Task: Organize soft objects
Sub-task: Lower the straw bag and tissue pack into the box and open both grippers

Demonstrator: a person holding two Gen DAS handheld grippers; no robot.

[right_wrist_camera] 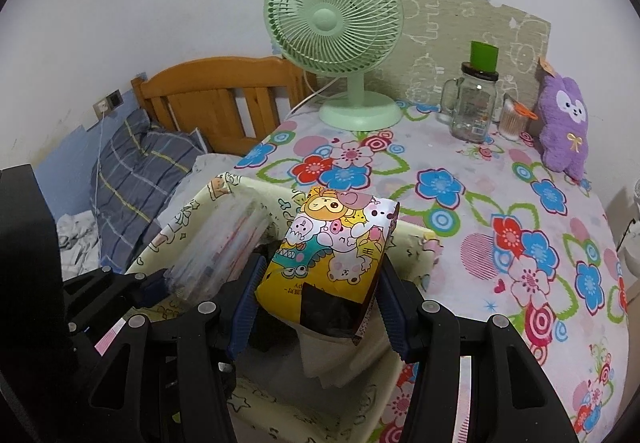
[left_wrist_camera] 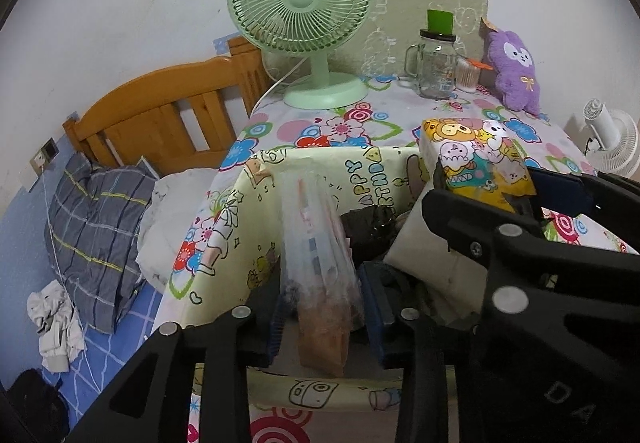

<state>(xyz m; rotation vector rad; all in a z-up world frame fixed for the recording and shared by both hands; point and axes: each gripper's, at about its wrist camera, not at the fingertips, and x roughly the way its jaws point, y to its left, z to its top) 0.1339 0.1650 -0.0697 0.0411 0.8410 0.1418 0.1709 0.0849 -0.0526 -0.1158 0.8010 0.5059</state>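
A pale yellow cartoon-print fabric box point(left_wrist_camera: 240, 243) stands at the near left edge of the flowered table point(right_wrist_camera: 500, 203). My left gripper point(left_wrist_camera: 325, 299) is over the box, and a clear plastic bag point(left_wrist_camera: 316, 243) of small items stands upright between its blue pads. The bag looks unpinched, so the jaws read as open. My right gripper point(right_wrist_camera: 320, 299) is shut on a yellow cartoon-print soft pack point(right_wrist_camera: 332, 247), held tilted above the box. Inside the box lie a black item point(left_wrist_camera: 368, 231) and a cream soft item point(left_wrist_camera: 432, 263). A purple plush point(right_wrist_camera: 564, 127) leans against the far wall.
A green desk fan point(left_wrist_camera: 300, 3), a glass jar with a green lid point(left_wrist_camera: 434, 67) and a tub of cotton swabs point(left_wrist_camera: 467, 77) stand at the table's back. Left of the table is a bed with a plaid pillow point(left_wrist_camera: 92, 227) and a wooden headboard point(left_wrist_camera: 160, 115). A white fan point(left_wrist_camera: 612, 139) sits far right.
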